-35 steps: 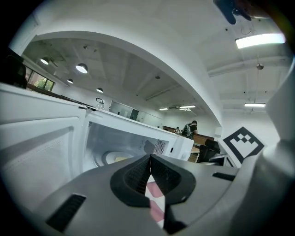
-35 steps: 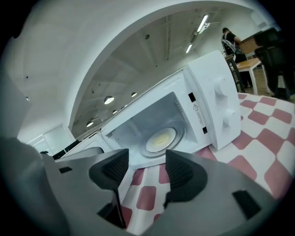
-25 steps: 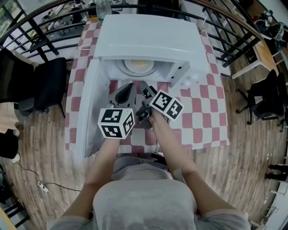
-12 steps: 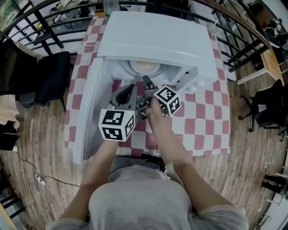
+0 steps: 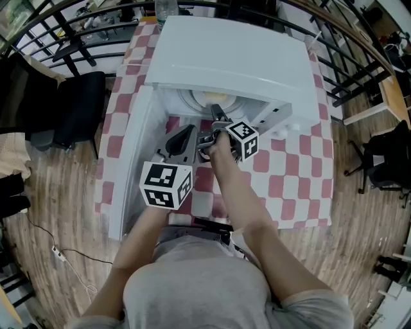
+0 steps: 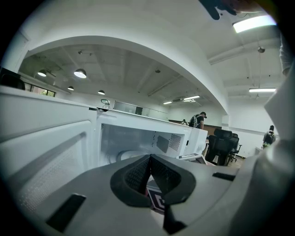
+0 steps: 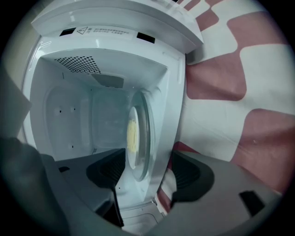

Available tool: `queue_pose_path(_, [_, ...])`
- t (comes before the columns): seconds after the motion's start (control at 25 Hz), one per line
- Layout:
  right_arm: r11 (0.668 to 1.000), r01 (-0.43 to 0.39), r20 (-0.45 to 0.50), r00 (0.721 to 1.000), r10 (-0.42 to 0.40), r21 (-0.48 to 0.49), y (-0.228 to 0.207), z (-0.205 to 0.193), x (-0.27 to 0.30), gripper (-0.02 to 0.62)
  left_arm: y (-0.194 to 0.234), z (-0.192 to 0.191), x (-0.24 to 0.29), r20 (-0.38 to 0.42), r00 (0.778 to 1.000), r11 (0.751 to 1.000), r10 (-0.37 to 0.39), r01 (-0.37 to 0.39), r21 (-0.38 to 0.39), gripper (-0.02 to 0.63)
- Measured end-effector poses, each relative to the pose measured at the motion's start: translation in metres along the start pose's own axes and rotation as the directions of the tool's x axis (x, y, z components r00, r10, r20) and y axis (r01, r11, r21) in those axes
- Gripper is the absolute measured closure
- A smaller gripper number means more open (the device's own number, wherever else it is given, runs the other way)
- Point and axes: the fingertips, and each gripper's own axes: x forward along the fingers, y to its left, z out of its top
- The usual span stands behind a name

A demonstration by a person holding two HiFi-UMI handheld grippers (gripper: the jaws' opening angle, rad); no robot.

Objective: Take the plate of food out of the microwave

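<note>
The white microwave (image 5: 231, 58) stands on the checked table with its door (image 5: 131, 160) swung open to the left. Inside lies a pale plate (image 5: 209, 97) with yellow food (image 7: 132, 133). My right gripper (image 5: 216, 113) is at the mouth of the cavity, rolled on its side. Its jaws have just been opening. In the right gripper view the right gripper (image 7: 147, 173) is open, with the plate's (image 7: 138, 136) near rim and the cavity's front edge between the jaws and the pads off both. My left gripper (image 5: 187, 133) hangs just before the opening, beside the door. The left gripper (image 6: 150, 177) is shut with nothing in it.
The red-and-white checked table (image 5: 289, 173) reaches to the right of the microwave. A bottle (image 5: 166, 8) stands behind it. A black chair (image 5: 74, 115) is at the left, another chair (image 5: 385, 154) at the right, and a dark railing runs behind. People (image 6: 198, 120) stand far off.
My right gripper has moved forward to the microwave's opening, sunk a little and rolled over, and its jaws have widened. The left gripper has hardly moved.
</note>
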Motion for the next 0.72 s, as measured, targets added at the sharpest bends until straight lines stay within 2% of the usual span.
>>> queue_pose_path(0.24, [0.999,0.025,0.022,0.999,-0.025,0.022,-0.004,0.002,0.009,0.284,0.003,-0.007,0.000,-0.028,1.000,1.000,-0.012,0.012,0.020,0.604])
queue_pose_path(0.44, [0.994,0.097,0.055,0.993,-0.100,0.056,-0.007,0.008,0.015,0.279,0.007,-0.007,-0.002,-0.032,0.999,1.000,-0.006,0.007,0.026,0.603])
queue_pose_path(0.56, [0.989,0.142,0.067,0.987,-0.145,0.043,-0.011,0.008,0.020,0.279,0.010,-0.006,-0.003,-0.031,1.000,1.000,-0.003,0.004,0.025,0.603])
queue_pose_path(0.72, [0.985,0.162,0.071,0.984,-0.165,0.055,-0.015,0.011,0.024,0.279,0.012,-0.006,-0.003,-0.029,1.000,1.000,-0.001,0.002,0.025,0.603])
